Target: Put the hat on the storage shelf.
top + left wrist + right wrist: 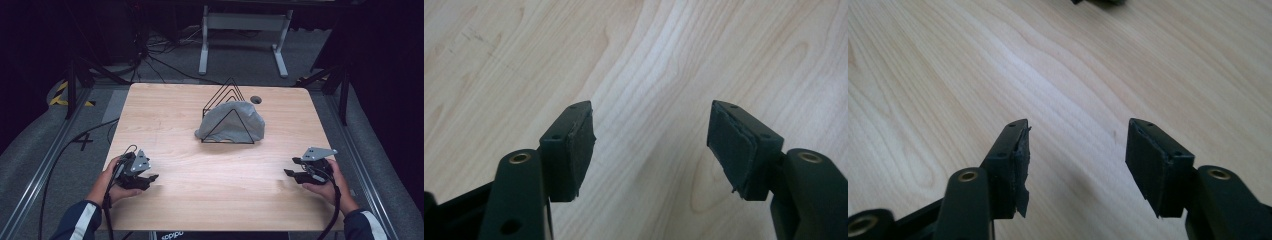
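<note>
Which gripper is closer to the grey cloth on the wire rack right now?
Roughly equal, right marginally. Left gripper sits near-left of the grey cloth; right gripper near-right. Both open, empty.

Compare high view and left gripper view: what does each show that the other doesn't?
High view alone: the grey cloth draped in the black wire rack at mid-table, the right tongs near the right edge, both hands, and the floor.

Left gripper view alone: the left tongs' pads close up, standing apart with bare wood between them.

Both: the wooden table and the open left tongs.
</note>
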`<state>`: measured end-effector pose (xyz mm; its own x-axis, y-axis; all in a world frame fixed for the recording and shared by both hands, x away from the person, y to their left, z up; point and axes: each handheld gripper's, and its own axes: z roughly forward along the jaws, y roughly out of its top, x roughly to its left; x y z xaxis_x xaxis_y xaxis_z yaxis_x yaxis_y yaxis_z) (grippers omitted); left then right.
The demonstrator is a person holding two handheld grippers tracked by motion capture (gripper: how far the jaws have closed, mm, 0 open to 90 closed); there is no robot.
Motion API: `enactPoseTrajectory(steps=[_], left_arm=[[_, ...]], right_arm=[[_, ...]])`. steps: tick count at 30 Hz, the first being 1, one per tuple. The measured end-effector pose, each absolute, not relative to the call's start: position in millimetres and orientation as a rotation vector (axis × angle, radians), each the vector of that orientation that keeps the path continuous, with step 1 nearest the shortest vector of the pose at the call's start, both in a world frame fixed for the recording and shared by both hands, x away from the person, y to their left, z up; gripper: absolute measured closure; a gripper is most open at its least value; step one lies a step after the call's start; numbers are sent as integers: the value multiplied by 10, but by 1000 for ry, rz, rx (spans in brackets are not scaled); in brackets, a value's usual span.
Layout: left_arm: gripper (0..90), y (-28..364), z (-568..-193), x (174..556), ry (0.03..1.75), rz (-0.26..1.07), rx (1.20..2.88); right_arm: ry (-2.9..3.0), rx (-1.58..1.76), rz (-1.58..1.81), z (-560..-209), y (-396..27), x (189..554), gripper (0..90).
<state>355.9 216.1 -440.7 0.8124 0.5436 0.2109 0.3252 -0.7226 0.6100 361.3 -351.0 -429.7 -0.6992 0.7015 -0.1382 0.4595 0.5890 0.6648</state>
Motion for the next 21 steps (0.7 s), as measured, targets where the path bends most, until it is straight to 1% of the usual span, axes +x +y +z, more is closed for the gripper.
enactPoseTrajectory(steps=[8,12,15,18,19,21], left_arm=[[310,2301,-4570,3409,671,452,2400],[295,2360,-4656,3316,686,418,2336],[257,2405,-4742,3265,707,379,2311],[253,2481,-4806,3242,774,327,2235],[248,2499,-4827,3235,795,326,2207],[237,2517,-4825,3228,809,331,2207]], right_arm=[[2387,1030,905,-4446,-3714,3442,355],[2368,1075,927,-4533,-3791,3363,328],[2352,1118,948,-4604,-3834,3312,300],[2305,1139,999,-4650,-3879,3264,291],[2293,1139,1006,-4659,-3883,3255,279],[2278,1142,1006,-4673,-3886,3236,261]])
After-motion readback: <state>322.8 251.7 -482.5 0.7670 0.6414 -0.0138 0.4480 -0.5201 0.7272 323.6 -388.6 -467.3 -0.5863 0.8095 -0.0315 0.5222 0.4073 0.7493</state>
